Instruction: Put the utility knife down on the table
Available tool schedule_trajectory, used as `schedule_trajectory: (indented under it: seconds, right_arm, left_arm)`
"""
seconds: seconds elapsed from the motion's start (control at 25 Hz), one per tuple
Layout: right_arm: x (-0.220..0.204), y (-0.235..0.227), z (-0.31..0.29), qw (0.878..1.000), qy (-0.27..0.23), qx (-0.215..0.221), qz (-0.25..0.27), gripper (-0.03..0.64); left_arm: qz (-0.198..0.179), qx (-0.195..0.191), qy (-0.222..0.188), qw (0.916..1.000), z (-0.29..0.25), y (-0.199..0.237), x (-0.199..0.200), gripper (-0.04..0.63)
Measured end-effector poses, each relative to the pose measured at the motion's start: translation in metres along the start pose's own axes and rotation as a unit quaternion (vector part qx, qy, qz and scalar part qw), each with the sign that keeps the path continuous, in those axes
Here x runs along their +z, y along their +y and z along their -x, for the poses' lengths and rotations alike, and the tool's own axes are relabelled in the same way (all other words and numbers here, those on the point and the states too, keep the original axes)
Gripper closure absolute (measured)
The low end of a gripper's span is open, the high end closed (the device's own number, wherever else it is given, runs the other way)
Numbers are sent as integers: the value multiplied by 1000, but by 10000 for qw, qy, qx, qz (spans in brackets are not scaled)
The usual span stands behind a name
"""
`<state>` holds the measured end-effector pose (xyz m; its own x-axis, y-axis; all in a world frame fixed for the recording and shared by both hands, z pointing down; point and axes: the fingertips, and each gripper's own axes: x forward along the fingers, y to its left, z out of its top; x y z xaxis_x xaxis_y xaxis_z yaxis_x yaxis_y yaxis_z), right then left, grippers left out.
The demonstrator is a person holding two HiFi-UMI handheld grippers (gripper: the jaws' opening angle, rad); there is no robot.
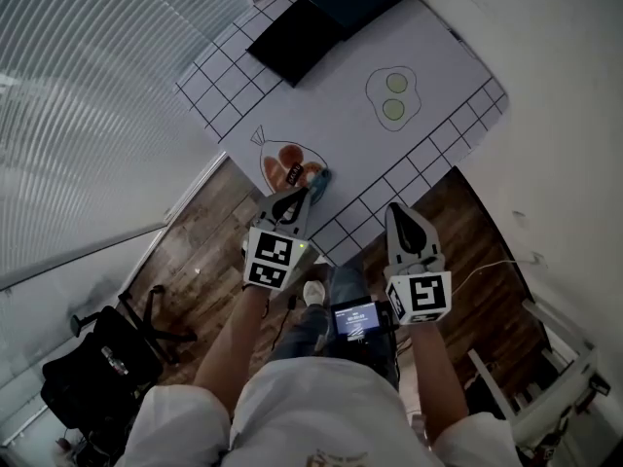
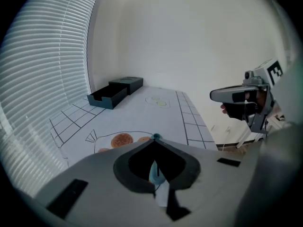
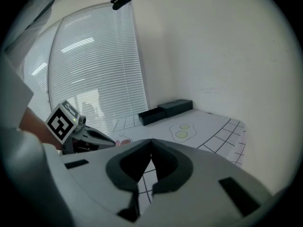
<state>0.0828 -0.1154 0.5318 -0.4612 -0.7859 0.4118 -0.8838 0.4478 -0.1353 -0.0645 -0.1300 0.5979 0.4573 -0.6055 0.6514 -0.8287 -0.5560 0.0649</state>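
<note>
My left gripper hangs over the near edge of the white table, above a drawn fish with orange patches. Its jaws are shut on the utility knife, a thin light-blue and teal thing. In the left gripper view the knife shows through the gap behind the closed tips of this gripper, and its teal end pokes out just beyond them. My right gripper is to the right, above the table's near edge, shut with nothing in it.
A dark open box sits at the table's far end, and a drawing of fried eggs lies mid-table. Black grid lines border the sheet. A black chair stands on the wooden floor at lower left. Blinds line the left side.
</note>
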Motion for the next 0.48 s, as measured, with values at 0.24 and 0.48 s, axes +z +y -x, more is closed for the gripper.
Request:
schedule_trajectory:
  seconds: [0.24,0.48]
  right_arm:
    - [9,0,8,9999,43,-90,50,609]
    - [26,5,22,9999,-5,-117,98,609]
  left_arm:
    - [288,-102,-483,9984,23,-2,19,588]
    - [50,-96,-972,9952,49,-14,48,588]
